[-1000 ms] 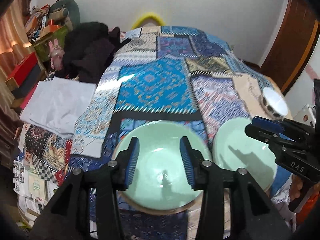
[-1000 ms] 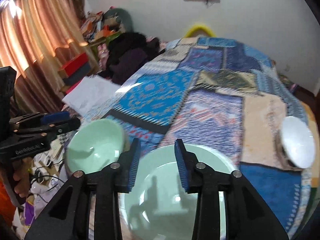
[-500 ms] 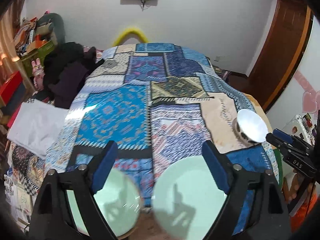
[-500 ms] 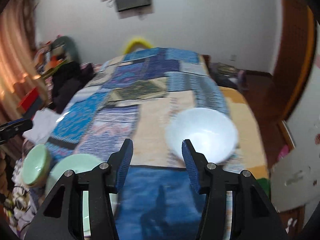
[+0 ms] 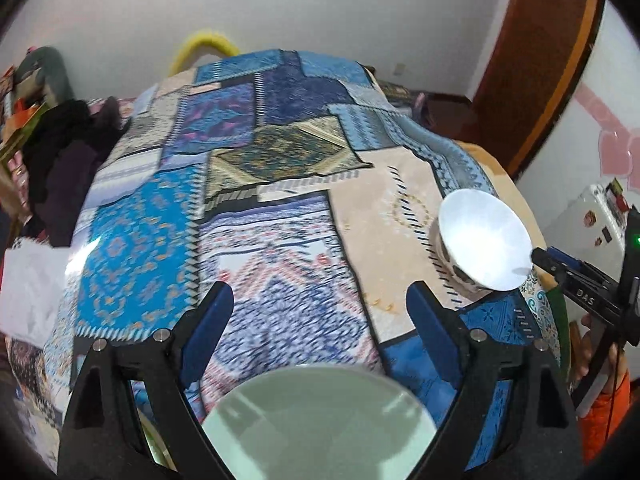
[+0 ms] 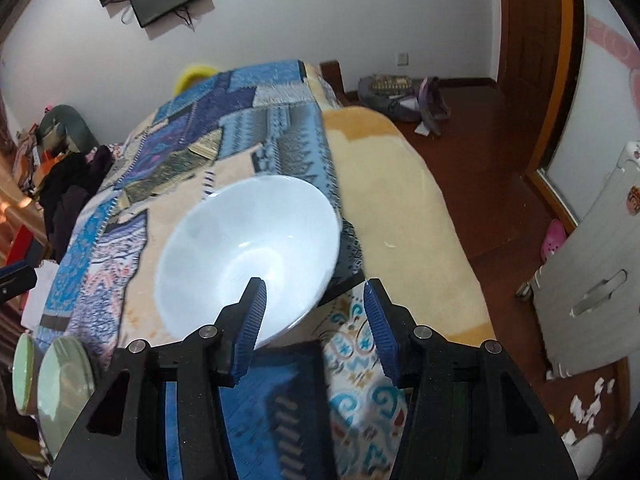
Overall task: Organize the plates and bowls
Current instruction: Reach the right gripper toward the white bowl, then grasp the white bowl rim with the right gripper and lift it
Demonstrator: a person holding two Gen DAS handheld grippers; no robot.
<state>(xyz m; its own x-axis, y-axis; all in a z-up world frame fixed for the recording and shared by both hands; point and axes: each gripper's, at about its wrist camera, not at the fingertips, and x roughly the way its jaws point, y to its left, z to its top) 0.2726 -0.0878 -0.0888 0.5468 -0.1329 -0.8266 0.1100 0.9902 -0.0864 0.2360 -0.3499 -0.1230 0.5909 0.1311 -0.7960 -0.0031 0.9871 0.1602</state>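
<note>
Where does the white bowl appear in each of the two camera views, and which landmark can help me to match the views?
Left wrist view: the white bowl is at the right edge, on the beige patch of the patterned blanket, beyond the open left claw.
Right wrist view: the white bowl is in the centre, just beyond the right claw, whose left finger overlaps its rim.
Shared landmark: the yellow arch at the far end of the blanket.
</note>
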